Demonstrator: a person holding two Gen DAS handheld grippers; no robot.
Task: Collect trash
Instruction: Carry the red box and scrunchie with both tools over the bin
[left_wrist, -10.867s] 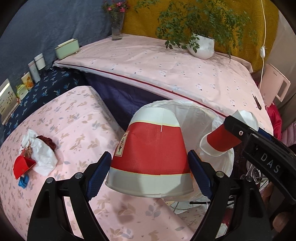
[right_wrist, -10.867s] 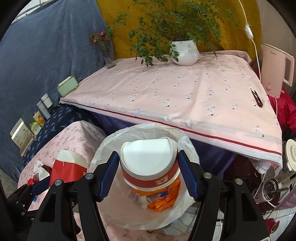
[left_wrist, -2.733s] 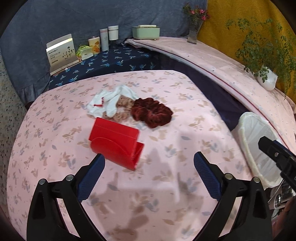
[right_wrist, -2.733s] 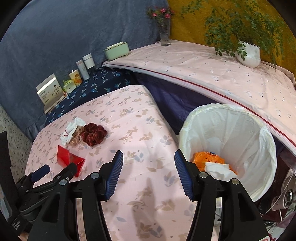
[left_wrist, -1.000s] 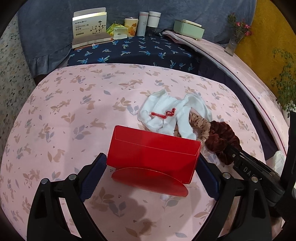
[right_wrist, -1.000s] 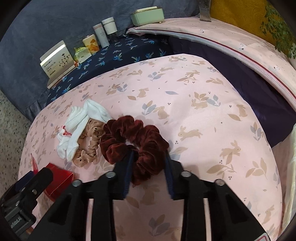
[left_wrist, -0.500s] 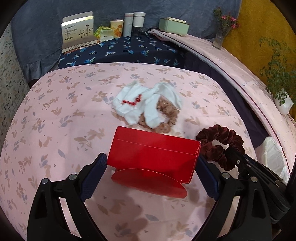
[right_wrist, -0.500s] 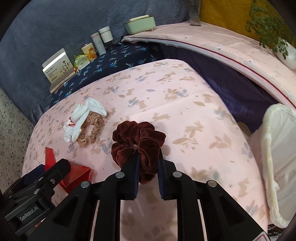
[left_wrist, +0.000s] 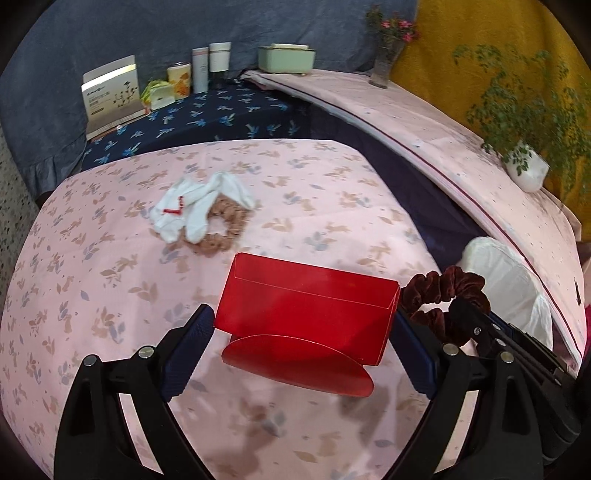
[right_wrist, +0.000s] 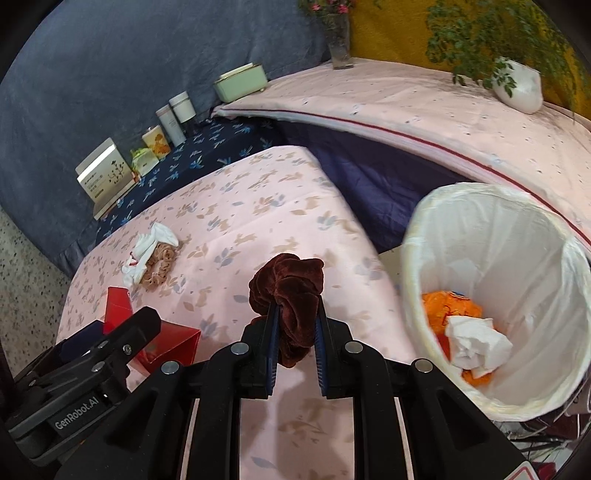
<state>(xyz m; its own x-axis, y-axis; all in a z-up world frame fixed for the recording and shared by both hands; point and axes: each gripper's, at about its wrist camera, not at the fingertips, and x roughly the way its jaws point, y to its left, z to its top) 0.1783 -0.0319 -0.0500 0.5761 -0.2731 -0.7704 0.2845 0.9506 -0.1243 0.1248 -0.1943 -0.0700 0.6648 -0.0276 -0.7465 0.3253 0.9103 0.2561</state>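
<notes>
My left gripper (left_wrist: 303, 332) is shut on a red paper box (left_wrist: 306, 308) with its round flap hanging open, held above the pink floral table (left_wrist: 110, 266). My right gripper (right_wrist: 295, 325) is shut on a dark red velvet scrunchie (right_wrist: 288, 288), lifted off the table; the scrunchie also shows in the left wrist view (left_wrist: 443, 291). The white-lined trash bin (right_wrist: 517, 258) stands to the right of the table, holding orange wrapping and crumpled white paper. A white sock (left_wrist: 199, 206) and a tan scrunchie (left_wrist: 225, 229) lie together on the table.
A low dark blue shelf (left_wrist: 207, 118) behind the table carries a booklet, cans and tubes. A long pink-covered bench (right_wrist: 424, 107) holds a green box, a flower vase and a potted plant (right_wrist: 517, 85). Speckled floor (right_wrist: 26, 277) lies to the left.
Both grippers have lifted and swung right toward the bin, carrying the red box and the dark red scrunchie. The bin's inside has come into the right wrist view.
</notes>
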